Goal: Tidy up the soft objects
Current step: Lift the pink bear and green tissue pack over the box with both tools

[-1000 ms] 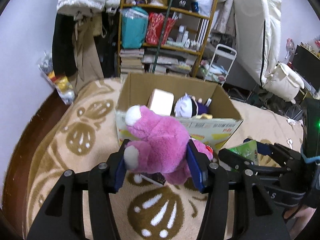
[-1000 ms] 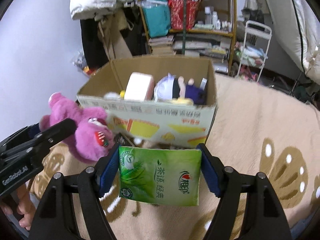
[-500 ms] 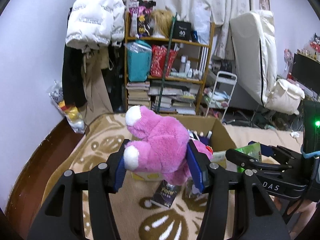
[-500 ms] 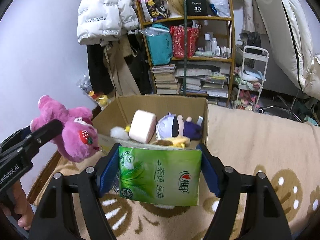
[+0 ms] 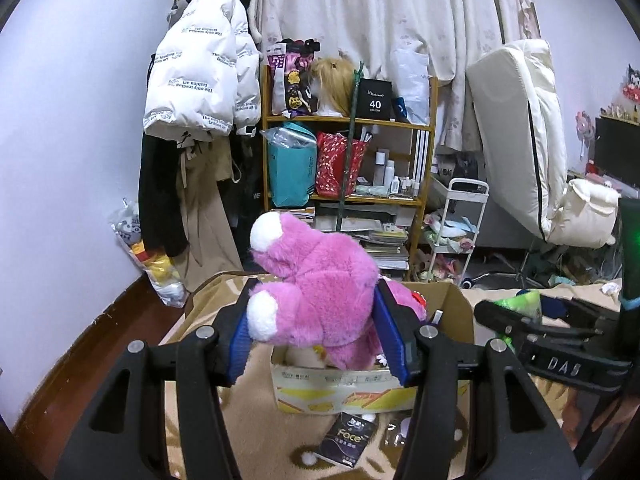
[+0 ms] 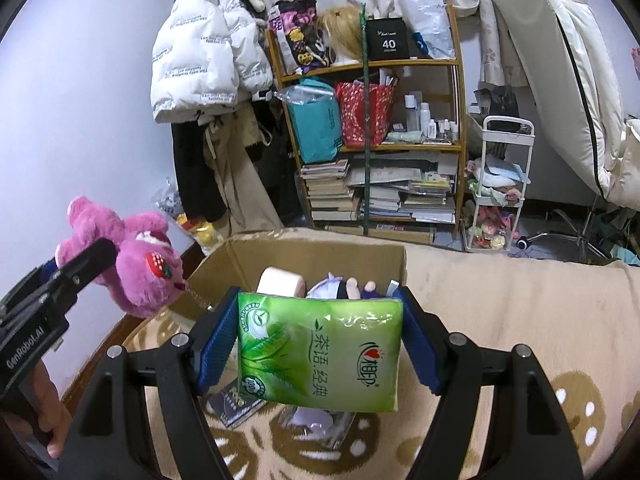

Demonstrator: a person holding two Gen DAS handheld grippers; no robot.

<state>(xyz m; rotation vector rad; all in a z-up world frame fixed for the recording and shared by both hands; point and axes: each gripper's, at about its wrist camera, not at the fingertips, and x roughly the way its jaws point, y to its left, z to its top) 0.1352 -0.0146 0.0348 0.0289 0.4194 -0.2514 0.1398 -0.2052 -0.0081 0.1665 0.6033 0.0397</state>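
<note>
My left gripper (image 5: pixel 318 330) is shut on a pink plush bear (image 5: pixel 320 284), held in the air in front of an open cardboard box (image 5: pixel 456 308). The same pink plush bear (image 6: pixel 136 264) shows at the left of the right wrist view, left of the cardboard box (image 6: pixel 316 252). My right gripper (image 6: pixel 320 340) is shut on a green tissue pack (image 6: pixel 320 348), lifted just in front of that box. Inside the box lie a cream block (image 6: pixel 280 282) and a small doll (image 6: pixel 344 286). In the left wrist view the right gripper (image 5: pixel 532 320) shows from the side with the green tissue pack (image 5: pixel 520 302).
A beige patterned blanket (image 6: pixel 520 312) covers the surface under the box. A dark packet (image 5: pixel 346 438) and a clear wrapper (image 6: pixel 316 424) lie on it before the box. Behind stand a cluttered shelf (image 5: pixel 348 160), hanging coats (image 5: pixel 200 80), a white cart (image 6: pixel 500 184) and a leaning mattress (image 5: pixel 516 132).
Both grippers have risen and tilted up with their loads, so the box sits lower in both views and more of the shelf and wall shows. The grips are unchanged.
</note>
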